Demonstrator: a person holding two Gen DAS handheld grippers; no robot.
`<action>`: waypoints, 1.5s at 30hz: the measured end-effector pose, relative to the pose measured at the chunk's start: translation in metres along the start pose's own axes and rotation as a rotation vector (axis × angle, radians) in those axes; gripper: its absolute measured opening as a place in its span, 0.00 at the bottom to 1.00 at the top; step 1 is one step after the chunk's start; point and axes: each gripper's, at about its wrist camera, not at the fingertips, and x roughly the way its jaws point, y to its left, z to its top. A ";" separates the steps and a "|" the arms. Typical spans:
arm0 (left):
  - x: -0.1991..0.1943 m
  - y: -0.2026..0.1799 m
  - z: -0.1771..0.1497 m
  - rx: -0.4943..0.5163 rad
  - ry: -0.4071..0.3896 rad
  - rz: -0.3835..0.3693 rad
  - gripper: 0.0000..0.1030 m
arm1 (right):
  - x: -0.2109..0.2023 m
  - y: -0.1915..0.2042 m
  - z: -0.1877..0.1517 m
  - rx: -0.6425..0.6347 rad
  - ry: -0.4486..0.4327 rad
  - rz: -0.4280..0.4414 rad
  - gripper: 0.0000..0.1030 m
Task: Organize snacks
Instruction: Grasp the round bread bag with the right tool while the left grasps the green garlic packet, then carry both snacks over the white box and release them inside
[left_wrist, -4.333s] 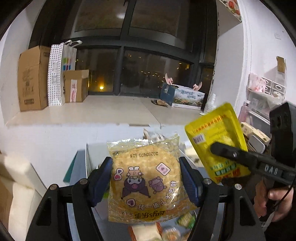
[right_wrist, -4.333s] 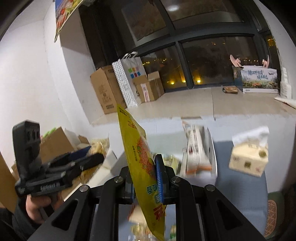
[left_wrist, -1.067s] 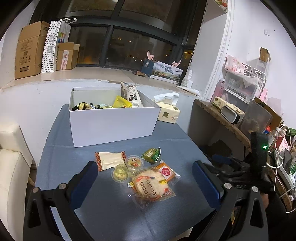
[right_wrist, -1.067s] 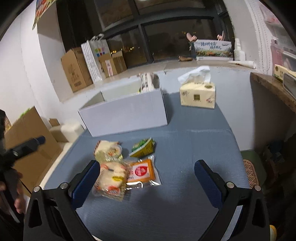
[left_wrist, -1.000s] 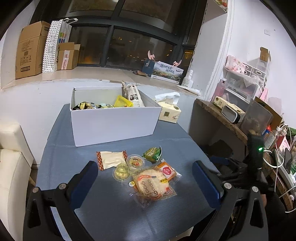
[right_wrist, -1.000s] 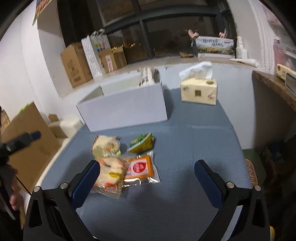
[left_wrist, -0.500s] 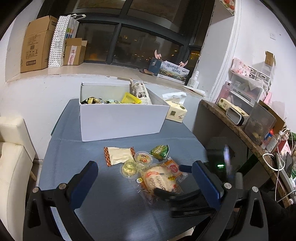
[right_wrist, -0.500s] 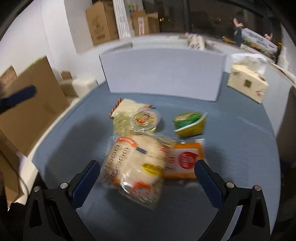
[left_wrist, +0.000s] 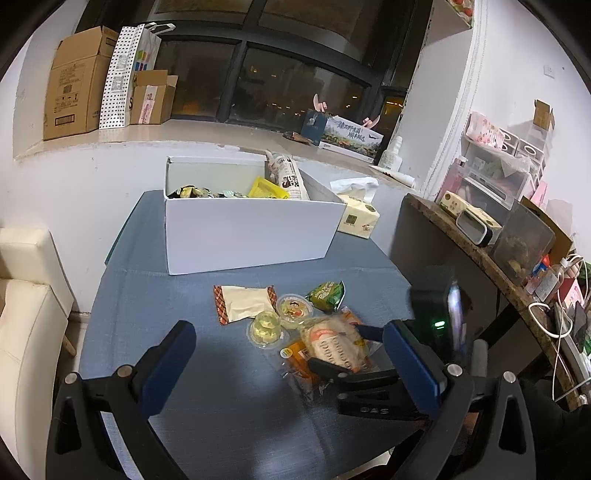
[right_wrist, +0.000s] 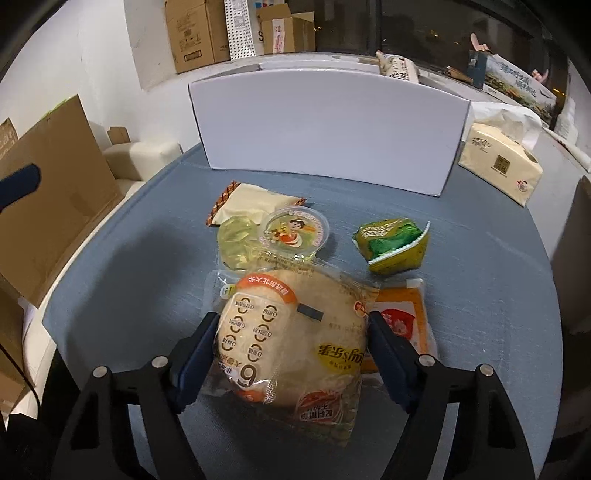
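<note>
A white box (left_wrist: 251, 229) with several snacks inside stands at the back of the blue table (left_wrist: 184, 288); it also shows in the right wrist view (right_wrist: 328, 129). In front lie a round rice-cake pack (right_wrist: 291, 339), an orange packet (right_wrist: 402, 325), a green-yellow packet (right_wrist: 395, 243), two jelly cups (right_wrist: 295, 229) and a beige wafer packet (right_wrist: 251, 203). My right gripper (right_wrist: 291, 343) has its pads on both sides of the rice-cake pack (left_wrist: 336, 343), which rests on the table. My left gripper (left_wrist: 291, 350) is open and empty above the table's near part.
A tissue box (right_wrist: 498, 166) stands right of the white box. A wooden side shelf (left_wrist: 480, 251) with clutter is on the right. Cardboard boxes (left_wrist: 74, 81) sit on the window ledge; a cardboard sheet (right_wrist: 55, 206) and cream seats (left_wrist: 26, 295) are at the left.
Both grippers let go of their earlier packs and opened. The right gripper has come down low over the table and closed in around the rice-cake pack.
</note>
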 end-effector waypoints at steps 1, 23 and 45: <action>0.002 -0.001 0.000 0.003 0.005 0.001 1.00 | -0.002 -0.002 0.002 0.002 -0.010 0.004 0.80; 0.201 -0.074 0.038 0.323 0.381 -0.063 1.00 | -0.134 -0.124 -0.062 0.449 -0.273 -0.073 0.80; 0.157 -0.061 0.059 0.331 0.229 -0.096 0.49 | -0.119 -0.120 -0.045 0.410 -0.258 -0.064 0.80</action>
